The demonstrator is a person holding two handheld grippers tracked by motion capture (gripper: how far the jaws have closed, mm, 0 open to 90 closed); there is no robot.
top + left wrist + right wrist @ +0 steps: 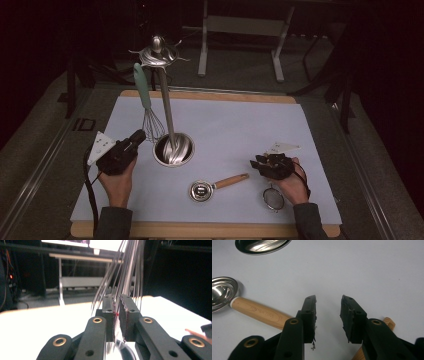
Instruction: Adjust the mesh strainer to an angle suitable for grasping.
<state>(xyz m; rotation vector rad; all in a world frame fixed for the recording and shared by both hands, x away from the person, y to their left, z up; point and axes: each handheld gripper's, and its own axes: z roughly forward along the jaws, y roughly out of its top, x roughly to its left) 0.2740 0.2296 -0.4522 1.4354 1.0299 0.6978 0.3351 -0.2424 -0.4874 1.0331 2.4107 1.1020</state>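
A steel utensil stand (173,150) rises from its round base on the white mat (235,125). From its top hooks hangs a whisk (151,122) with a teal handle. My left gripper (140,135) points up at the whisk's wires from the lower left. In the left gripper view the left gripper (117,298) has its jaws slightly parted, and the wires (130,270) run up just beyond the tips, not pinched. My right gripper (255,161) is open over bare mat. In its own view the right gripper (328,298) holds nothing, with a wooden-handled steel scoop (259,312) to its left.
The scoop (202,190) lies at the front middle of the mat. A small mesh strainer (273,198) sits under my right hand, and its wooden handle end (388,322) shows behind the right jaw. The stand's base (262,245) is farther off. A metal frame (240,30) stands beyond the table.
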